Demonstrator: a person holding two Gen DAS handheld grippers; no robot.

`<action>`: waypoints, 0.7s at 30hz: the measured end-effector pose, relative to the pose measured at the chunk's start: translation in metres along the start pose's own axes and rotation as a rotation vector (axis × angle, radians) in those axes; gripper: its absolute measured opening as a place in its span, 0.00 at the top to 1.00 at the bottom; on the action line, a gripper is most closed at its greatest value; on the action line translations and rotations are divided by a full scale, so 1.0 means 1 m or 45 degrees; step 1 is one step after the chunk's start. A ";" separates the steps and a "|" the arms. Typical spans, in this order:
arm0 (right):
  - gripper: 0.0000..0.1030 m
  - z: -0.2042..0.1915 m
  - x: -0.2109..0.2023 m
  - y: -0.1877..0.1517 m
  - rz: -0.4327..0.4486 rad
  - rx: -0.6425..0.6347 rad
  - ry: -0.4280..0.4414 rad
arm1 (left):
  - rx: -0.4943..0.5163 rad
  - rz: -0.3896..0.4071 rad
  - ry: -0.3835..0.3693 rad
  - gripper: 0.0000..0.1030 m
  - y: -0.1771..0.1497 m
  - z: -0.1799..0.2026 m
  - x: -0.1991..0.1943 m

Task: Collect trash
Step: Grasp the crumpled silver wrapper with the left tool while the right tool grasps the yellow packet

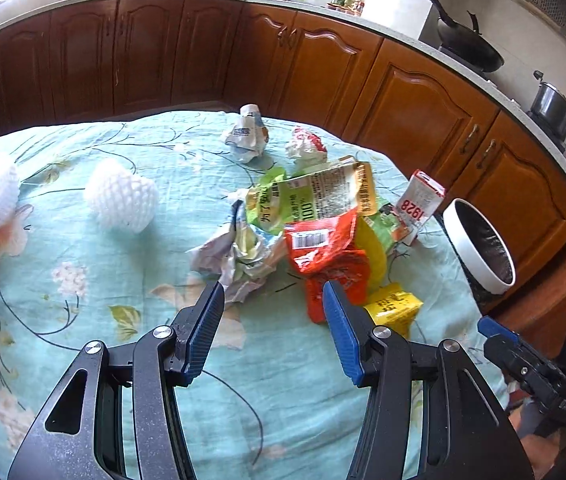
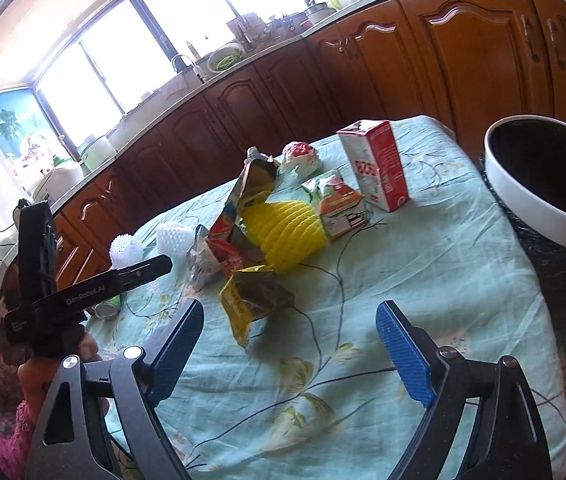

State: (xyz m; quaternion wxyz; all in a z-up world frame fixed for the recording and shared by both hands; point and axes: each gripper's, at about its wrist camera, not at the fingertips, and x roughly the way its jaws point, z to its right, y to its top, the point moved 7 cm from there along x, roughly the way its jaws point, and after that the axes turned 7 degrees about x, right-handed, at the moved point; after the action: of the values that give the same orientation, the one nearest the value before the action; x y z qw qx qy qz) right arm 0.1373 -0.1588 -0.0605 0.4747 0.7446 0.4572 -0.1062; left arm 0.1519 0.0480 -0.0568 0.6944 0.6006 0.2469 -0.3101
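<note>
Both tongs point(image 1: 273, 300) point(image 2: 289, 320) gape over strewn wrappers point(image 1: 323, 216).

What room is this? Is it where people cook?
Yes, it looks like a home kitchen: wooden cupboards under a long counter, a wok and a pot on the stove, and a sink tap by the window.

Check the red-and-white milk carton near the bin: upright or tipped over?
Upright. The milk carton stands on its base on the tablecloth, folded top uppermost, beside the trash bin and apart from it.
</note>
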 end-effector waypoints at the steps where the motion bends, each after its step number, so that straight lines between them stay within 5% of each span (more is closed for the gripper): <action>1: 0.21 -0.004 0.006 -0.001 -0.014 -0.007 0.003 | 0.009 -0.012 0.017 0.48 0.000 -0.004 0.004; 13: 0.69 -0.031 0.056 -0.010 -0.125 -0.060 0.017 | 0.051 -0.122 0.008 0.48 0.004 -0.019 0.059; 16: 0.90 -0.031 0.059 -0.012 -0.139 -0.058 0.021 | 0.064 -0.160 -0.013 0.79 -0.002 -0.017 0.069; 21: 1.00 -0.037 0.051 -0.014 -0.131 -0.088 0.041 | 0.058 -0.138 -0.017 0.83 -0.006 -0.017 0.060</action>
State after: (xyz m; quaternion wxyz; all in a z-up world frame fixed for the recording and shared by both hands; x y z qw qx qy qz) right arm 0.1440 -0.0976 -0.0797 0.4865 0.7050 0.5058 -0.1025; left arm 0.1892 0.0560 -0.1068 0.6645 0.5998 0.2673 -0.3568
